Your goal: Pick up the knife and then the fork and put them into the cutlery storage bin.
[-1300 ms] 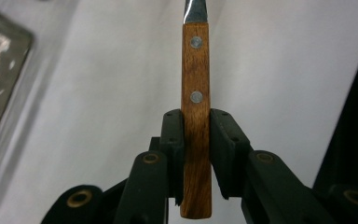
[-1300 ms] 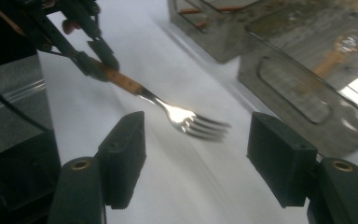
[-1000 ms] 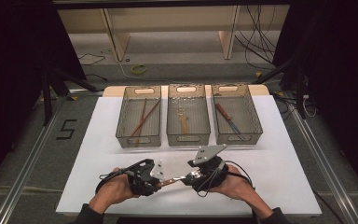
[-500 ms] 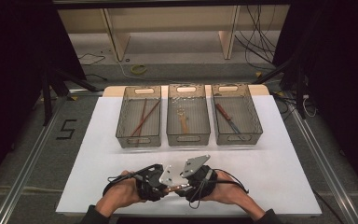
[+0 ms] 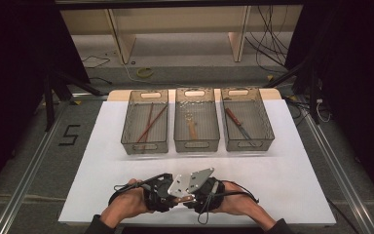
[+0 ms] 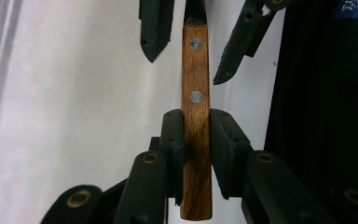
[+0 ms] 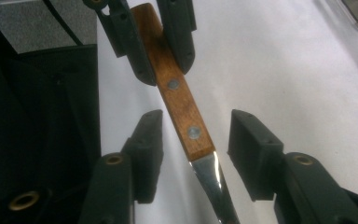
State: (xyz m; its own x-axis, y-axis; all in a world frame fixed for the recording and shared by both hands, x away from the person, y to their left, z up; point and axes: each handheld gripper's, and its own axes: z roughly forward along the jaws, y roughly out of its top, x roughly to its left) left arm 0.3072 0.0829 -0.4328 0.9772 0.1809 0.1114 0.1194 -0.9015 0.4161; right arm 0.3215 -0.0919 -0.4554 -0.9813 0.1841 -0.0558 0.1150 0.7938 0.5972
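Note:
A knife with a riveted wooden handle (image 6: 196,84) and a steel blade (image 7: 212,182) hangs between my two grippers, low over the white table near its front edge. My left gripper (image 6: 196,140) is shut on the butt half of the handle, pads pressed on both sides. My right gripper (image 7: 198,130) faces it, its jaws on either side of where the handle (image 7: 184,109) meets the blade. Those jaws have just been closing, but a gap shows on each side. From above, the left gripper (image 5: 171,197) and right gripper (image 5: 196,197) meet nose to nose.
Three mesh baskets stand in a row at the back: the left basket (image 5: 129,141) holds chopsticks, the middle basket (image 5: 197,145) a wooden-handled utensil, the right basket (image 5: 265,139) another knife. White table cover (image 5: 282,180) lies open on both sides of the hands.
My right hand has come in leftward and a little down toward the left gripper, and its jaws have narrowed around the knife. The left hand has stayed put.

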